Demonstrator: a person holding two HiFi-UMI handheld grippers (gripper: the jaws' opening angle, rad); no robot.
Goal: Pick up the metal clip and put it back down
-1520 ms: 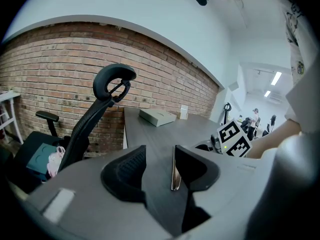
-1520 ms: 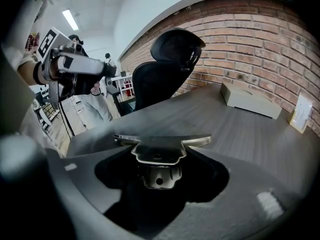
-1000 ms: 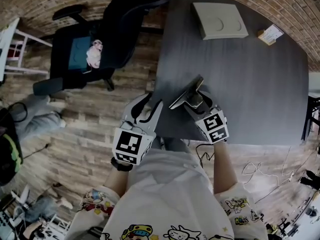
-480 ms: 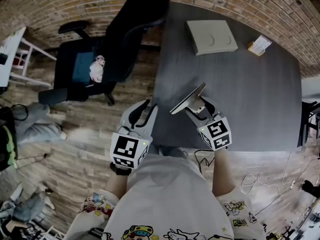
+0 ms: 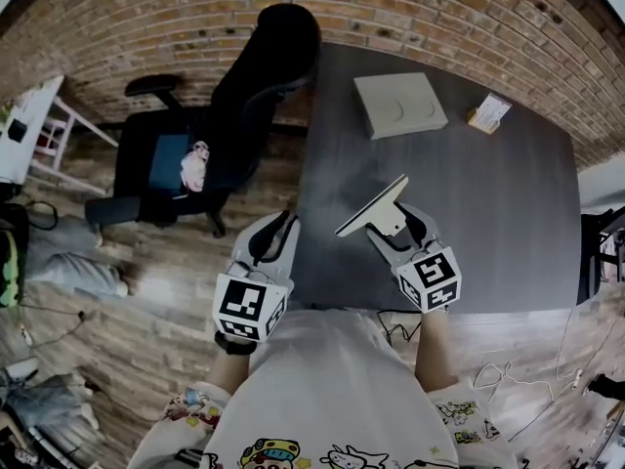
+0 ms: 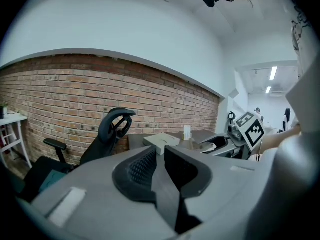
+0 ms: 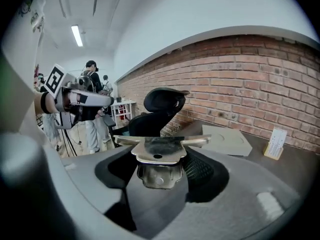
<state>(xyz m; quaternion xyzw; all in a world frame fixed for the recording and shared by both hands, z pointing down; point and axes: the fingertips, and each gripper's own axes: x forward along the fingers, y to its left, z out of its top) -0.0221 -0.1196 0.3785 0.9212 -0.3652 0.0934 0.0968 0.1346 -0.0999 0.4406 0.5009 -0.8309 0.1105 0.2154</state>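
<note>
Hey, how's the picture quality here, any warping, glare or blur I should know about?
Head view: fisheye bends the brick wall into an arc. Right gripper view: the clip catches glare on its top plate, corners go black. Left gripper view: ceiling lights blow out; the near fingers, closing with nothing between them, look soft.
</note>
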